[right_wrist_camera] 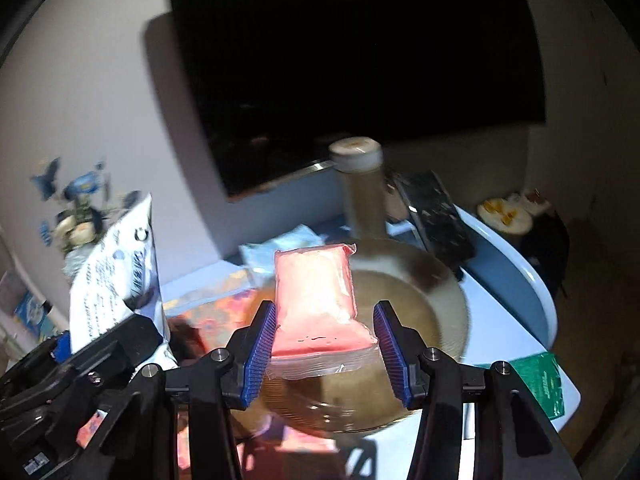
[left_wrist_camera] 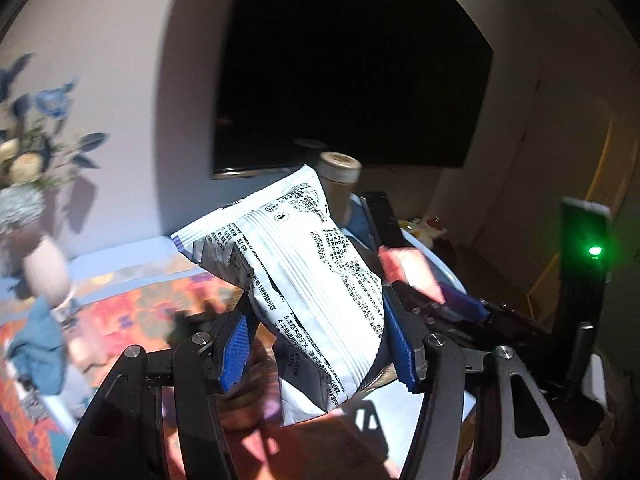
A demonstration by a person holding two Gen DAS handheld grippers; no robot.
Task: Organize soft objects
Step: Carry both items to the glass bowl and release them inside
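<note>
My left gripper [left_wrist_camera: 320,340] is shut on a white soft packet [left_wrist_camera: 304,272] with black print and holds it up above the table. The packet also shows at the left of the right wrist view [right_wrist_camera: 116,272]. My right gripper [right_wrist_camera: 324,344] is shut on a pink soft pack [right_wrist_camera: 320,304] in clear wrap and holds it above a round glass bowl [right_wrist_camera: 420,308]. The pink pack also shows in the left wrist view [left_wrist_camera: 408,268], to the right of the white packet.
A white table [right_wrist_camera: 512,320] carries a colourful mat [left_wrist_camera: 132,308], a tall tan bottle [right_wrist_camera: 360,184], a dark remote [right_wrist_camera: 436,212], a green packet [right_wrist_camera: 544,380] and a blue cloth [left_wrist_camera: 36,352]. A dark screen [left_wrist_camera: 352,64] hangs on the wall. A flower vase [left_wrist_camera: 44,268] stands at the left.
</note>
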